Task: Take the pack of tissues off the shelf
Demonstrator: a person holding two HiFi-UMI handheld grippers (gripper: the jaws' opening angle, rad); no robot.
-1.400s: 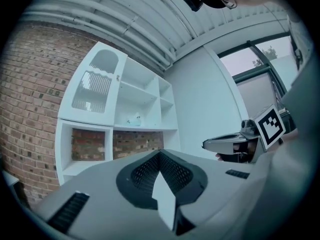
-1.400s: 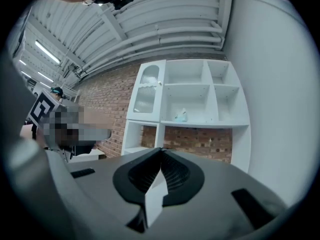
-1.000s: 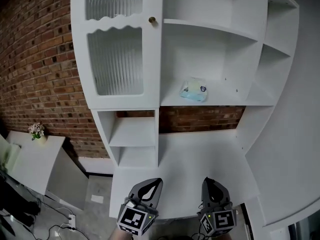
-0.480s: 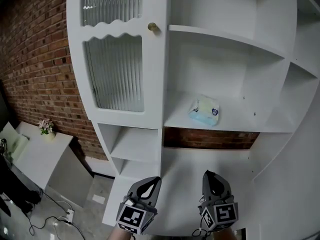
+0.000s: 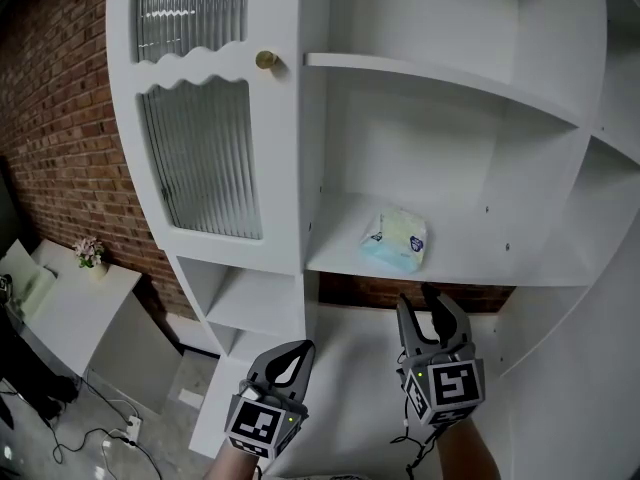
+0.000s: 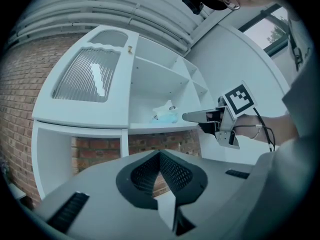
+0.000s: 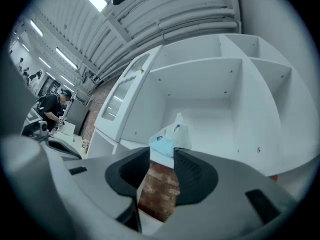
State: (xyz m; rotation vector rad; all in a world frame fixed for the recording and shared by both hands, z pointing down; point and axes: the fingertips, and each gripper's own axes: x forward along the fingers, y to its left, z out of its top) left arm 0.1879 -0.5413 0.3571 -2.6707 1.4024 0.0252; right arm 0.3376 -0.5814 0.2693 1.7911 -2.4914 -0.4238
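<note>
The pack of tissues (image 5: pixel 393 240) lies flat on the open shelf board (image 5: pixel 480 253) of the white shelf unit, close to the board's front edge and just right of the ribbed-glass door (image 5: pixel 200 158). It sits up and ahead of my right claw (image 5: pixel 418 303), a touch to the left of it, and well apart from it: nothing is touching yet. In the right gripper view the pack shows through the gap between the jaws, so I judge the line nearly right. Its long axis I cannot fix for sure. It looks a little skewed, one corner turned toward the shelf's edge.

The right claw is clearly the nearer one. Its jaws are opening, already parted, with only air between the pads. My left claw (image 5: pixel 300 353) hangs lower and further left, below the door, jaws pressed together and holding nothing.

Count: one pack of tissues, nothing else on that board; two claws; one glass door with one brass knob (image 5: pixel 265 60).

The coming move, as I judge it, is a reach forward and upward with the right claw.
</note>
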